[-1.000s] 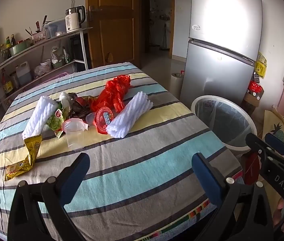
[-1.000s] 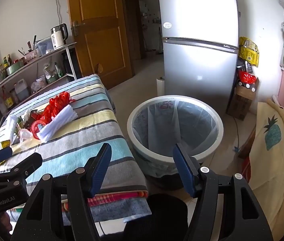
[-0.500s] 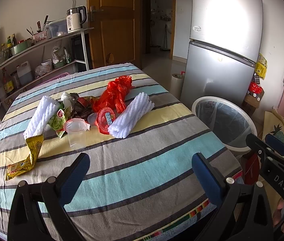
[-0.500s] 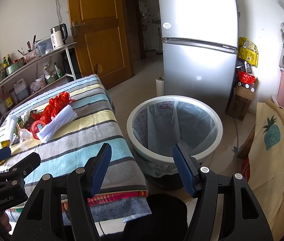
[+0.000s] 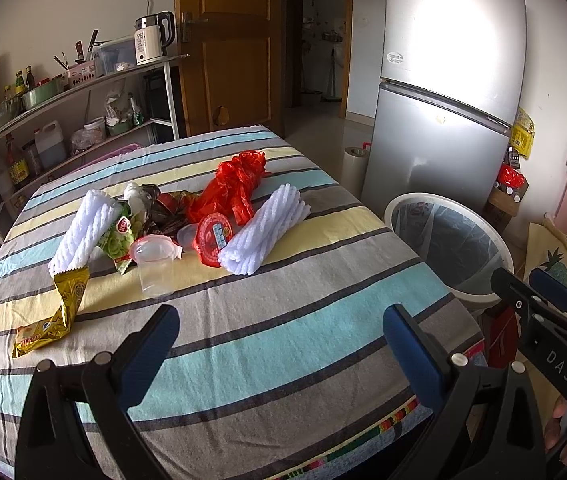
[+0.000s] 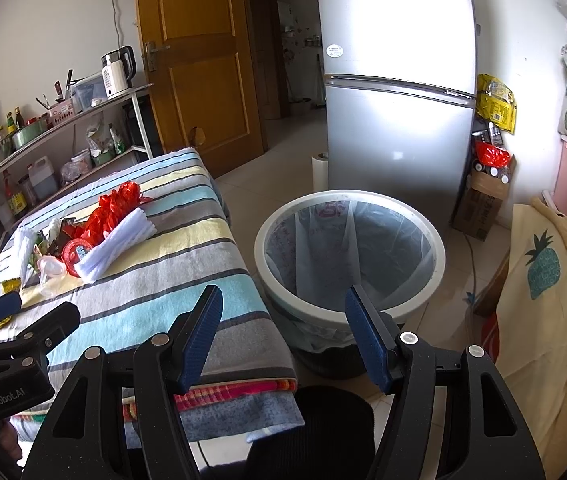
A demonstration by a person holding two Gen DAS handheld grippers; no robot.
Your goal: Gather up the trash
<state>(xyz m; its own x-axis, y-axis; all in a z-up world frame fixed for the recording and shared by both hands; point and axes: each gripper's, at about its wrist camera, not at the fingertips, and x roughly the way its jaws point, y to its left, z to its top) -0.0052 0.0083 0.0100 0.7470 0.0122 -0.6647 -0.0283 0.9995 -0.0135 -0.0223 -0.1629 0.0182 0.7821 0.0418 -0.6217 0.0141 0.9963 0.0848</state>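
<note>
A tall silver fridge (image 6: 399, 100) stands against the far wall, with a wooden door (image 5: 227, 40) to its left. In front of it the table (image 5: 283, 344), under a striped cloth, takes up most of the room on the left side. Beside the table's corner, on the floor, sits the round white trash bin (image 6: 435, 240), lined with a clear bag. The trash lies in a heap near the middle of the table: a red plastic bag (image 5: 235, 188), a white foam net sleeve (image 5: 265, 234) touching a red-lidded cup (image 5: 213, 236), a second foam sleeve (image 5: 77, 232) further left, a clear plastic cup (image 5: 157, 268) standing in front, and a gold wrapper (image 5: 53, 316) off toward the near left edge. The left gripper (image 5: 279, 332) hangs over the near part of the cloth, tongs spread wide and holding nothing, well short of the heap. The right gripper (image 6: 283, 320) points at the bin's near rim, tongs likewise wide and empty.
</note>
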